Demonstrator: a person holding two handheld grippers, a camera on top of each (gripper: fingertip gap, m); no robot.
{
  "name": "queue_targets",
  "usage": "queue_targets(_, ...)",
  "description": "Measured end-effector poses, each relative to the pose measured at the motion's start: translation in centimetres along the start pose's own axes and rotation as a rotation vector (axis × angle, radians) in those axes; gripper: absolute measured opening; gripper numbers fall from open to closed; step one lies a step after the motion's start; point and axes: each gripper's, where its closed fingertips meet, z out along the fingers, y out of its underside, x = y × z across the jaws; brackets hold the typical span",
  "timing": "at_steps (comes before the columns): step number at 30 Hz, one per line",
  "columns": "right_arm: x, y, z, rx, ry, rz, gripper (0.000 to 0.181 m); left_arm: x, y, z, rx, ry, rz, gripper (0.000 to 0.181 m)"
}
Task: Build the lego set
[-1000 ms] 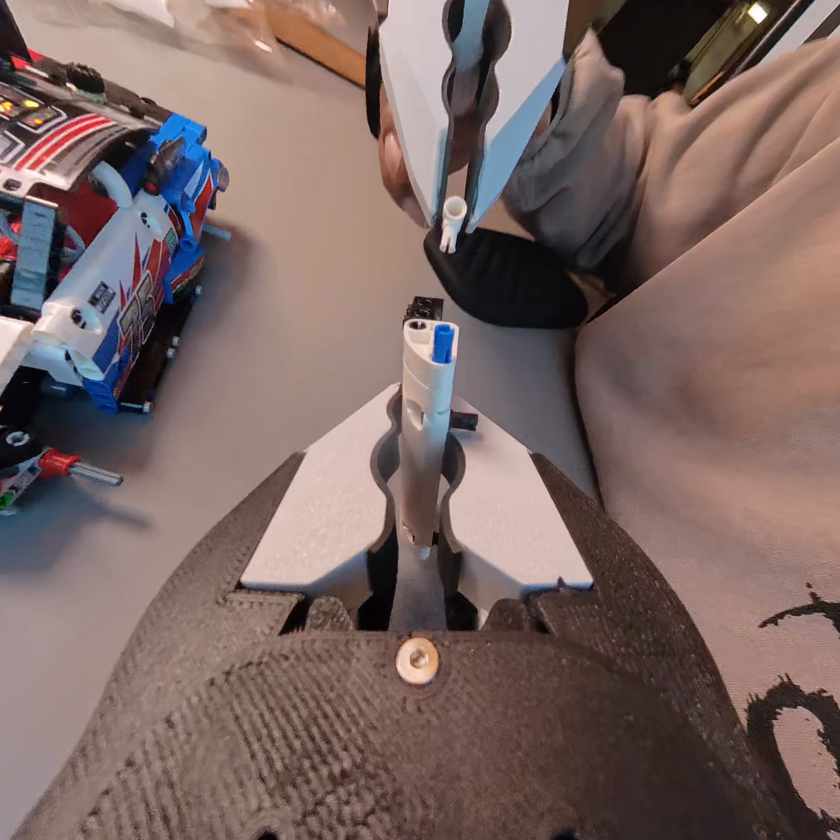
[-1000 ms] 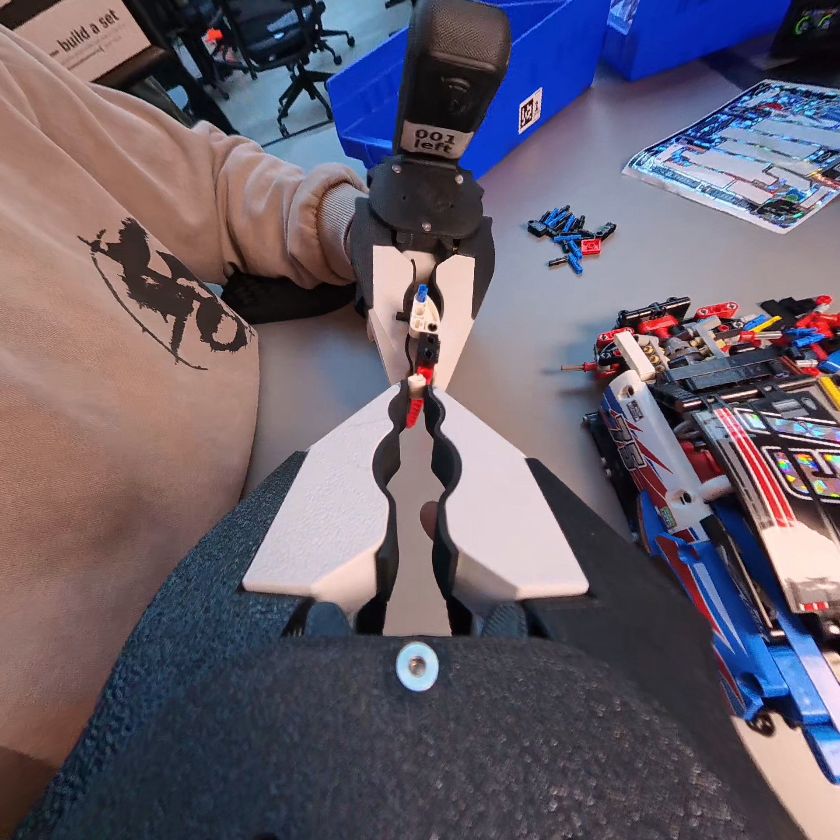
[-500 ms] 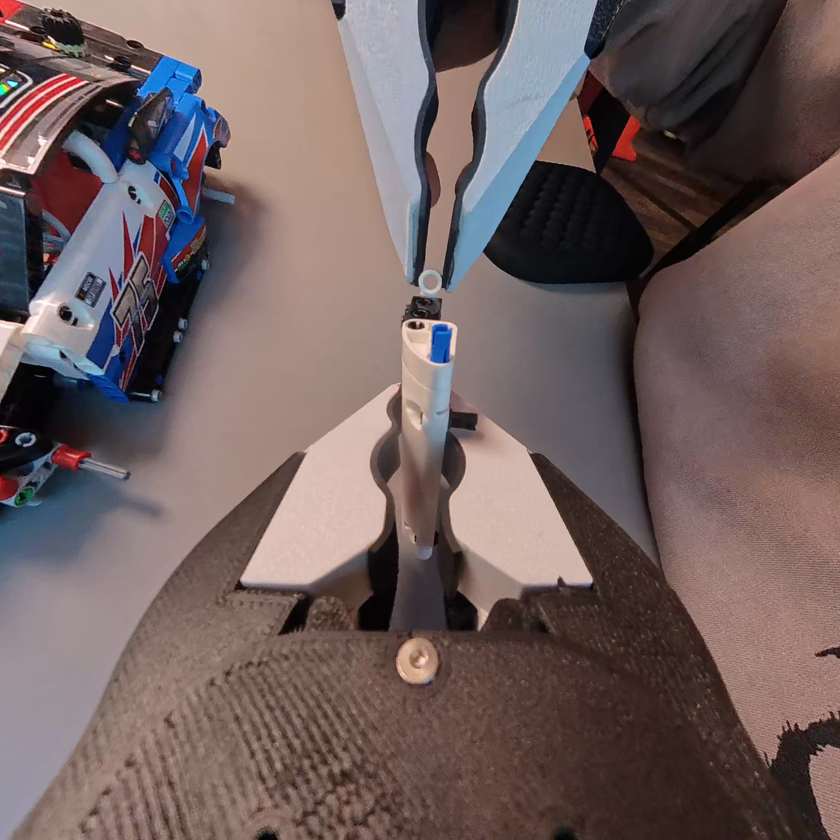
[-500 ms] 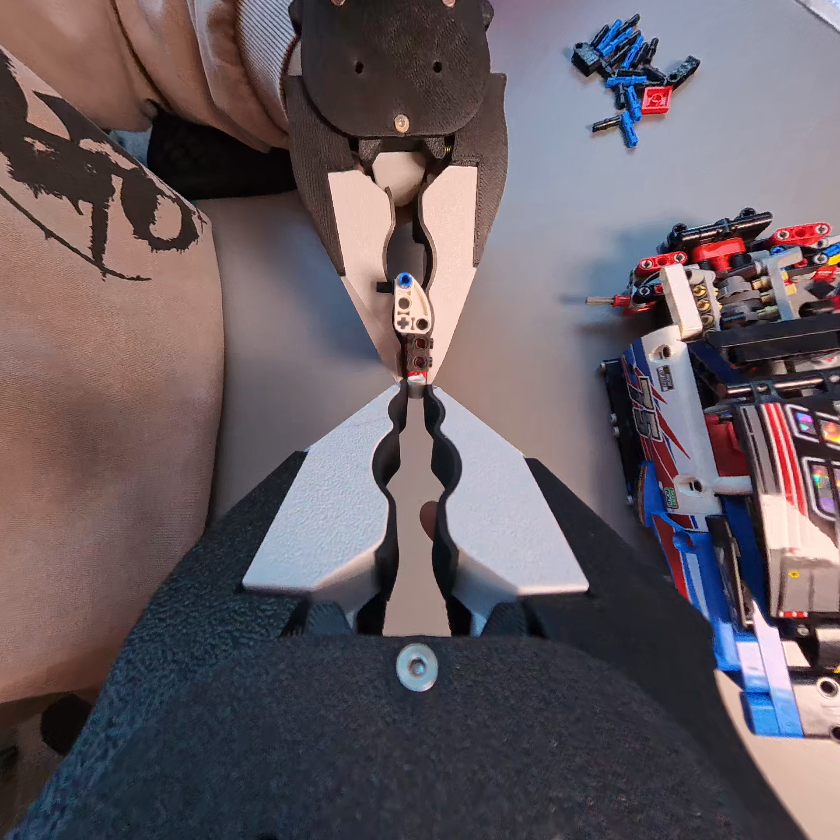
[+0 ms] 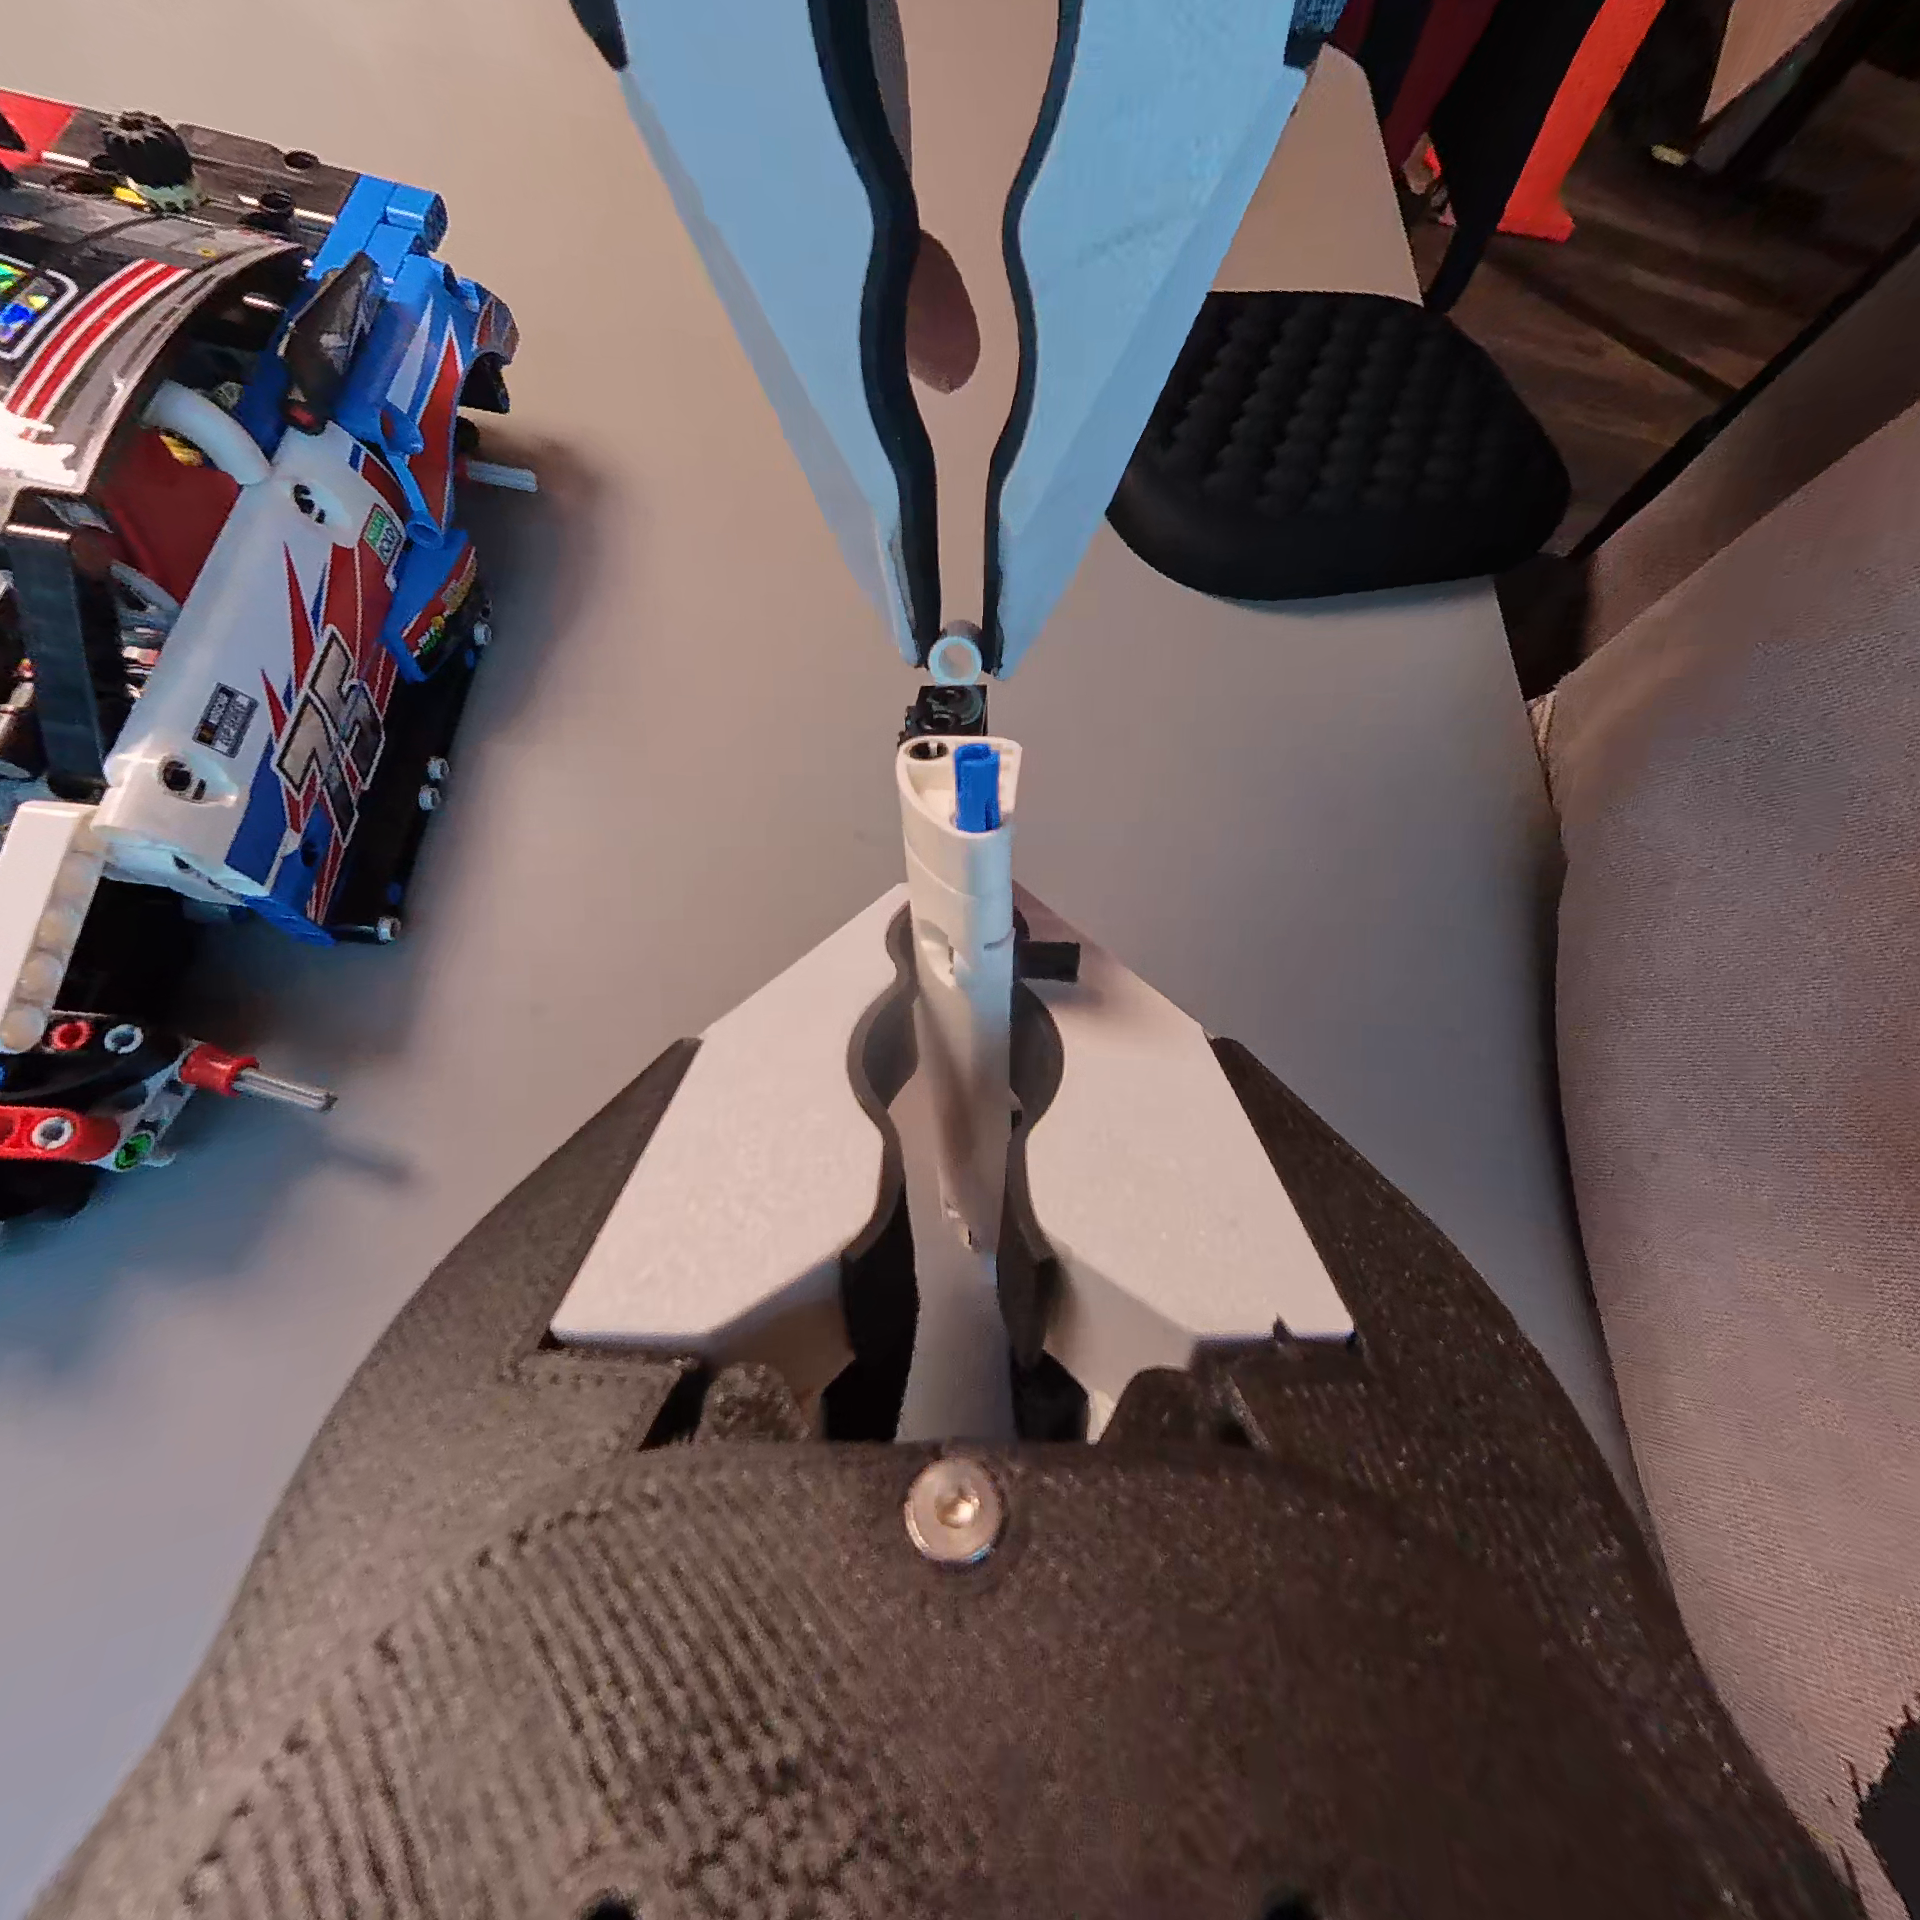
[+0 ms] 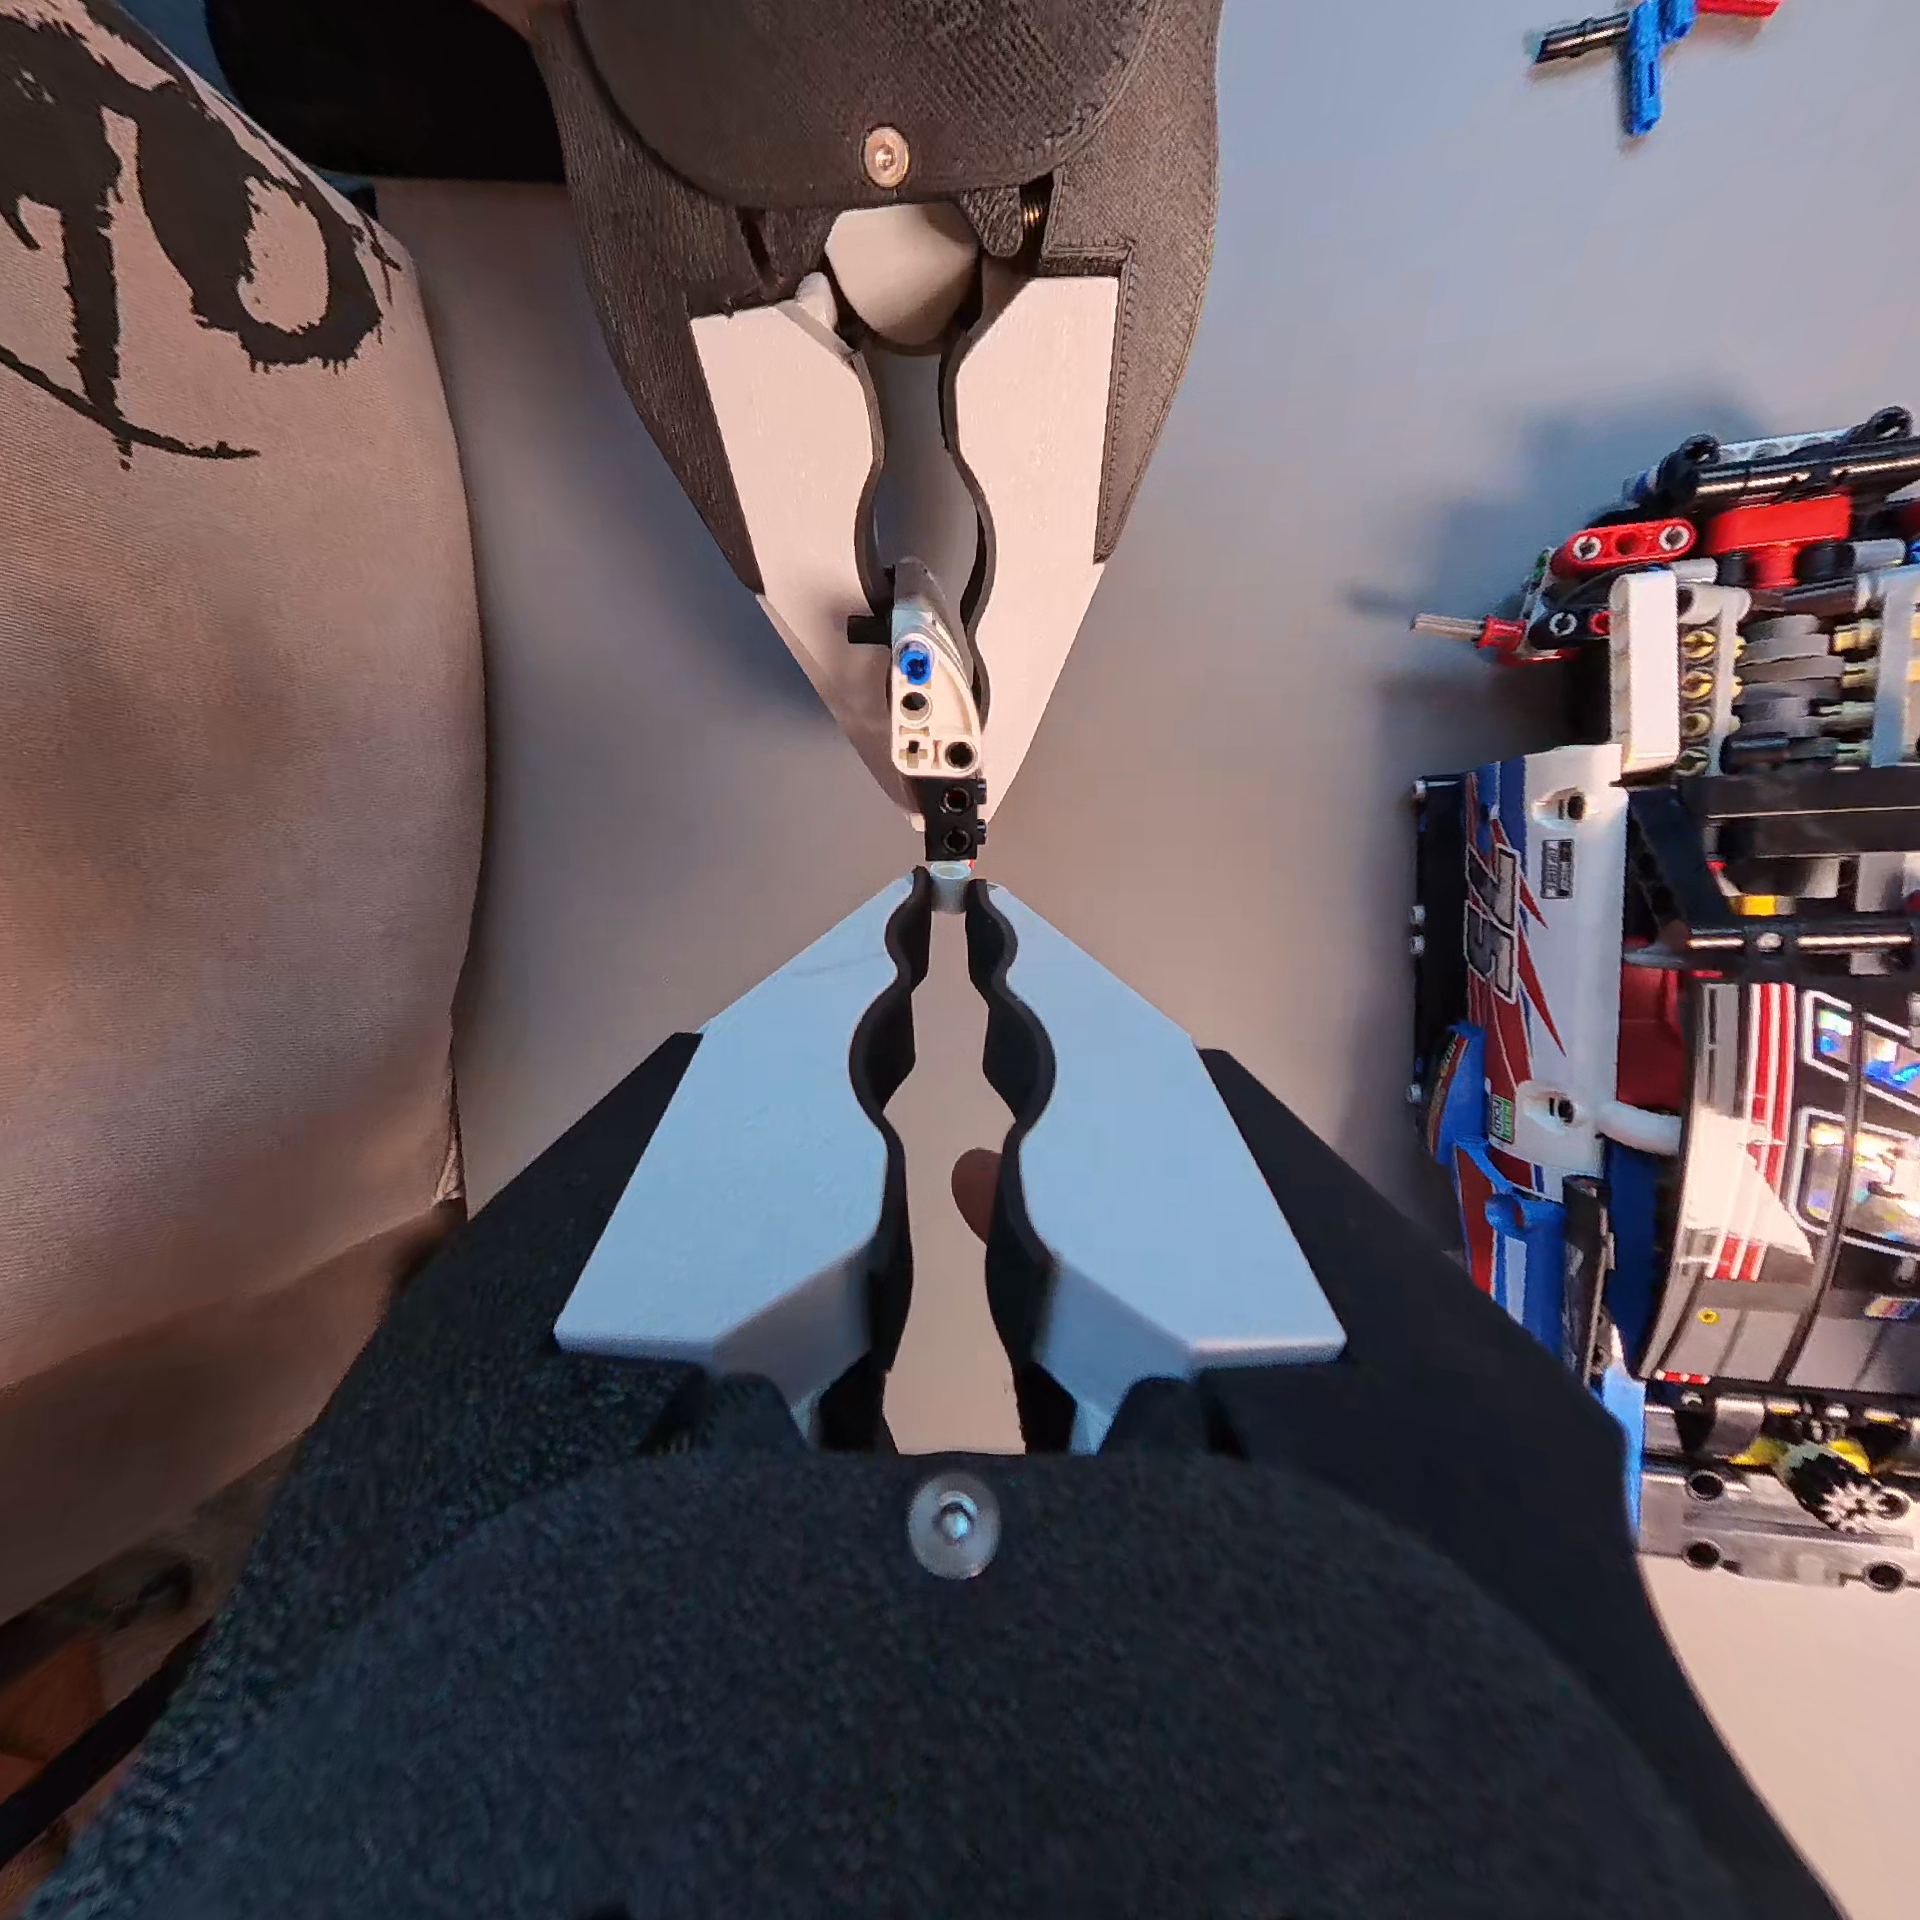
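Left wrist view: the left gripper (image 5: 961,935) clamps a white panel piece (image 5: 961,862), long axis pointing forward, black connector (image 5: 948,709) at its tip. Straight ahead, nearly touching, the right gripper (image 6: 943,888) pinches a small white pin (image 6: 948,894). The connector's receiving hole is hidden; pin length unclear.

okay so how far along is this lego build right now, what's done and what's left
Mostly done: the race car has its stickered bodywork on, though its mechanics are exposed at one end. In hand: the left gripper clamps a white panel sub-assembly with a black brick; the right gripper pinches a small white pin right at that brick. Left: seating the pin, mounting the sub-assembly, using the loose pins.
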Motion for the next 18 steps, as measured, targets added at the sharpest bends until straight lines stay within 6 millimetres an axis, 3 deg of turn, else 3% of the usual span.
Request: queue_targets(18, -2.2, 0.5, -0.4, -0.029, -0.068, -0.047, 0.004, 1.7, -1.0, 0.3, 0.03, 0.012, 0.098, 0.004)
